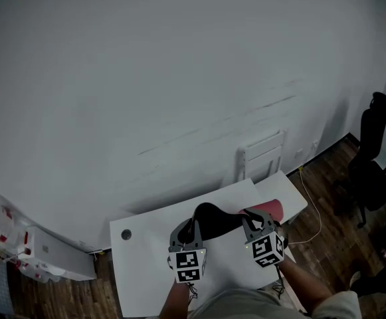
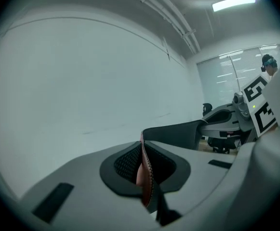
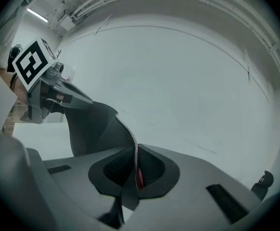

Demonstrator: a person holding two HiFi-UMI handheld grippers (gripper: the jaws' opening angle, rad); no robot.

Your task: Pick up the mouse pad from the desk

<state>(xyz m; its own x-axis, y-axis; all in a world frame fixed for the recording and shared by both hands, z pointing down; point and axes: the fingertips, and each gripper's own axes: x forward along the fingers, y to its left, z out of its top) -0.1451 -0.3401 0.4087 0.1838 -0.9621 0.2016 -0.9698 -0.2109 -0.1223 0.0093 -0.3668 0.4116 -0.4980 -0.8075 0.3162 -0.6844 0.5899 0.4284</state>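
Observation:
The mouse pad (image 1: 214,219), black on top with a red underside, hangs sagging in the air above the white desk (image 1: 143,254), stretched between both grippers. My left gripper (image 1: 193,227) is shut on its left edge, and my right gripper (image 1: 252,217) is shut on its right edge. In the left gripper view the pad's stitched edge runs between the closed jaws of the left gripper (image 2: 147,171), and the pad (image 2: 178,134) spans across to the right gripper (image 2: 243,113). The right gripper view shows the right gripper (image 3: 134,170) pinching the pad (image 3: 94,126), with the left gripper (image 3: 43,93) at the far end.
A white wall fills the background. A black office chair (image 1: 372,168) stands at the right on the wood floor. A white slatted frame (image 1: 262,153) leans behind the desk. White boxes (image 1: 43,252) sit at the left. A cable (image 1: 314,211) trails on the floor.

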